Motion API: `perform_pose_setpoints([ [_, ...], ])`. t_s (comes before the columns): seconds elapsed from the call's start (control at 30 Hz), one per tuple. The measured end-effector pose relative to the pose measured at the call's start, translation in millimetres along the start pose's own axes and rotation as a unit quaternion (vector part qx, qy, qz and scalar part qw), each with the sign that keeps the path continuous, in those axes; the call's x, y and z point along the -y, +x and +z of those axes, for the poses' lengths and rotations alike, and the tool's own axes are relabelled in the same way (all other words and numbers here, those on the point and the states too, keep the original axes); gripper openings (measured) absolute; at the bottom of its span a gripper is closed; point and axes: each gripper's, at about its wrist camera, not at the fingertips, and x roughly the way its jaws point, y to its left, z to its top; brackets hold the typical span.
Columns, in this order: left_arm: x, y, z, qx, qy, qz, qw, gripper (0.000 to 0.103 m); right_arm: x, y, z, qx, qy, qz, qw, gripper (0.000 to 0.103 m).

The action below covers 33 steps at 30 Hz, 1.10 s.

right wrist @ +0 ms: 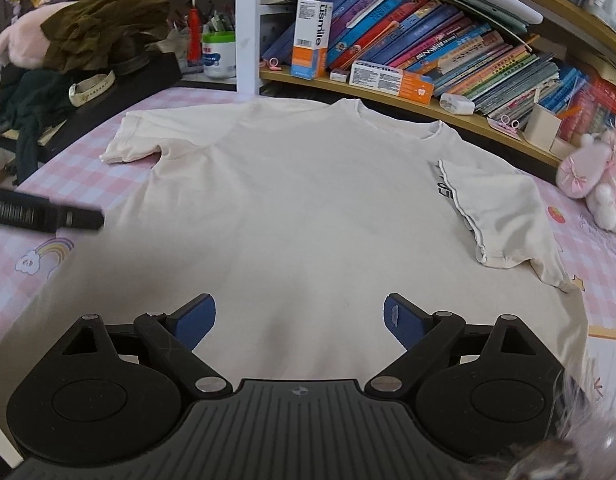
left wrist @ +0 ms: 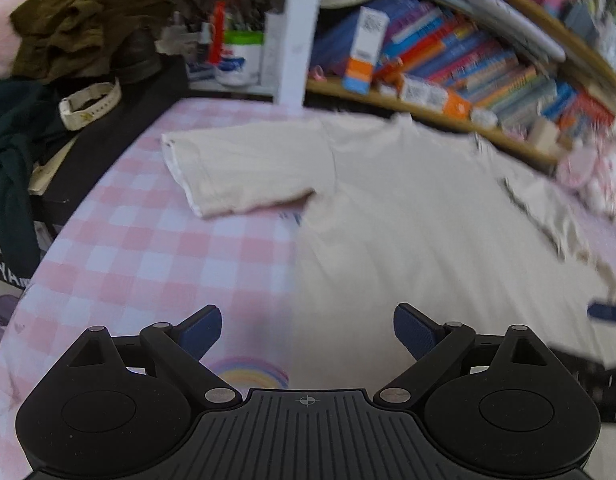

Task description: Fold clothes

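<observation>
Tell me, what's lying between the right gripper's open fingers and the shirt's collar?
Only the cream T-shirt's own flat body; in the right wrist view nothing else sits between the right gripper and the collar.

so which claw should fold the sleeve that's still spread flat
Left. The flat sleeve lies straight ahead of the open left claw; the right claw hangs over the shirt's body, nearer the already folded sleeve.

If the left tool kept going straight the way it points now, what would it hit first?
Probably the T-shirt. The open left tool hangs over the shirt's left edge, above the pink checked cloth, aimed towards the sleeve. Its height above the fabric is unclear, so the contact spot is a guess.
</observation>
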Motion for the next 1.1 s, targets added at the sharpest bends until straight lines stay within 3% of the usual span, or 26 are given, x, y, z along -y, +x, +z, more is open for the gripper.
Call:
perform_pose_setpoints([
  [0.07,-10,2,5,0.020,-0.023,0.004,0.9995,0.086,1,0,1,0.000,-0.005,-0.003,1.000,0.091],
  [0.13,-21,9,11,0.022,-0.047,0.011,0.9986,0.070,3,0,1,0.001,-0.007,-0.006,1.000,0.091],
  [0.23,-38,23,20,0.023,-0.076,0.025,0.9965,0.056,8,1,1,-0.002,-0.001,-0.010,1.000,0.091],
  [0.4,-64,51,34,0.020,-0.126,0.048,0.9907,0.053,14,4,-1,-0.012,0.005,-0.015,1.000,0.091],
  [0.7,-84,88,60,0.026,-0.214,0.024,0.9761,0.034,22,4,-8,-0.028,0.015,-0.018,0.999,0.091],
  [0.77,-86,91,62,0.023,-0.236,0.028,0.9711,0.030,24,3,-10,-0.030,0.020,-0.020,0.999,0.091],
  [0.83,-88,95,64,0.019,-0.258,0.033,0.9655,0.006,26,3,-13,-0.033,0.025,-0.023,0.999,0.091],
  [0.93,-97,96,63,0.023,-0.307,0.029,0.9511,0.000,31,1,-15,-0.035,0.036,-0.028,0.998,0.091],
  [1.1,-102,83,70,0.064,-0.375,0.002,0.9248,0.000,42,-1,-19,-0.033,0.047,-0.030,0.998,0.091],
])
